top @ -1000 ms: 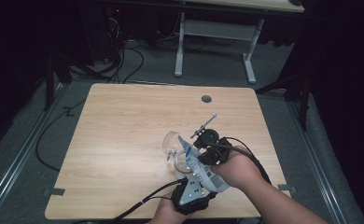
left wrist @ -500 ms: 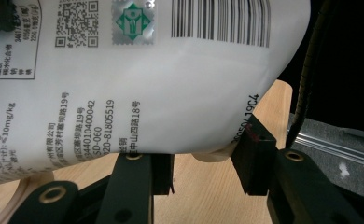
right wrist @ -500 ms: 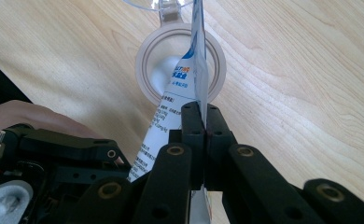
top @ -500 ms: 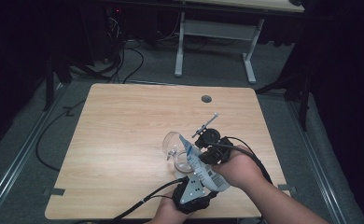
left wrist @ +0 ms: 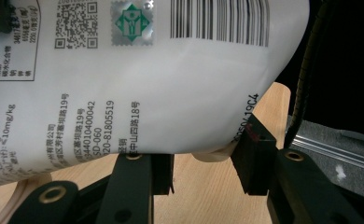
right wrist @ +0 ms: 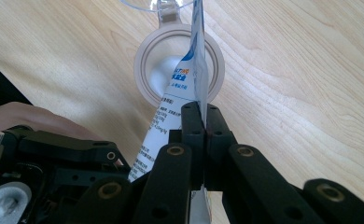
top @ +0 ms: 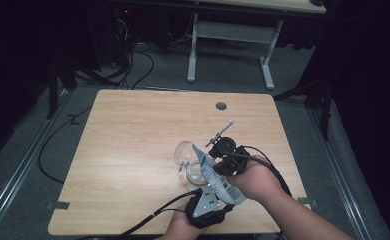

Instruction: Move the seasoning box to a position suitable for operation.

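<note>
i'm pinching the white pouch (right wrist: 182, 100) edge tight in my right gripper (right wrist: 201, 122), tipping it over the open jar (right wrist: 143, 70); left gripper (left wrist: 203, 163) is cradling its bottom half-open, so it's risking slipping and spilling.

One pouch (top: 218, 177) — one jar (top: 195, 172), one table (top: 133, 135).

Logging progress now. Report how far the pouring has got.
Done: jar sits open, clear lid hinged back. In hand: right gripper pinches the white pouch, its edge over the jar mouth; left gripper braces the pouch bottom. Left: emptying; no contents visible falling.
</note>
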A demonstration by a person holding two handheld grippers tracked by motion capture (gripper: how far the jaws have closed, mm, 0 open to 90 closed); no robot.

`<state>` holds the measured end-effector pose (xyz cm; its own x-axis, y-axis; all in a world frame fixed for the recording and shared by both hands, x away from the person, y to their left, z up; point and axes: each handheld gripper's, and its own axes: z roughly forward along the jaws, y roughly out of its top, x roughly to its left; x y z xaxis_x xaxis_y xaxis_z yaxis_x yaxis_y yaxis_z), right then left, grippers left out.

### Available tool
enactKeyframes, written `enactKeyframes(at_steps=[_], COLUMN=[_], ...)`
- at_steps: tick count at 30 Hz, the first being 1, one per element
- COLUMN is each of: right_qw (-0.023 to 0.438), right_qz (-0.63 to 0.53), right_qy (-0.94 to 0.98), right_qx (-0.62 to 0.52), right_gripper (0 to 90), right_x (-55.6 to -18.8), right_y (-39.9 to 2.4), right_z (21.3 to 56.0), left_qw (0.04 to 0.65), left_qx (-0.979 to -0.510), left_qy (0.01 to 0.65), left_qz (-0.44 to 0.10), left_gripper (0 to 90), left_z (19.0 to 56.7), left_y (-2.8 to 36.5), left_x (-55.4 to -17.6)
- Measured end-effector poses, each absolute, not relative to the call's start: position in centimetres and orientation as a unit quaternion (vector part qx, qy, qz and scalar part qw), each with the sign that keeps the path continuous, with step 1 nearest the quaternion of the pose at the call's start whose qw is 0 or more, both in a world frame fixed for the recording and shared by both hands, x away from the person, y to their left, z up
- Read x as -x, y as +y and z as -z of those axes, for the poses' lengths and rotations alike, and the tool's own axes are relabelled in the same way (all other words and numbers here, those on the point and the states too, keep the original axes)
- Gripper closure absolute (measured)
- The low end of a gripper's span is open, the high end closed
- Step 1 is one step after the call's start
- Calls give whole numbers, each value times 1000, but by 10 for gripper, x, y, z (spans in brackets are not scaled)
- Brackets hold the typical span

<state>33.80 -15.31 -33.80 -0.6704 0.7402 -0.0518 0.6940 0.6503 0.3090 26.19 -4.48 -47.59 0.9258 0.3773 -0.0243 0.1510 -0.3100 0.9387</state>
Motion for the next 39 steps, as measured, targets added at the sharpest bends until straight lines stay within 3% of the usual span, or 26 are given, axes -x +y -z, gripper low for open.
enactKeyframes(at_steps=[39], right_qw=[90], right_qz=[-133], right_qy=[906], right_qx=[-392], right_gripper=[900], right_x=[-338], right_y=[-149], right_z=[337], left_qw=[571], left_qx=[-798], left_qy=[166], left_qz=[-99], left_gripper=[626], left_z=[473], left_y=[-44], left_x=[-261])
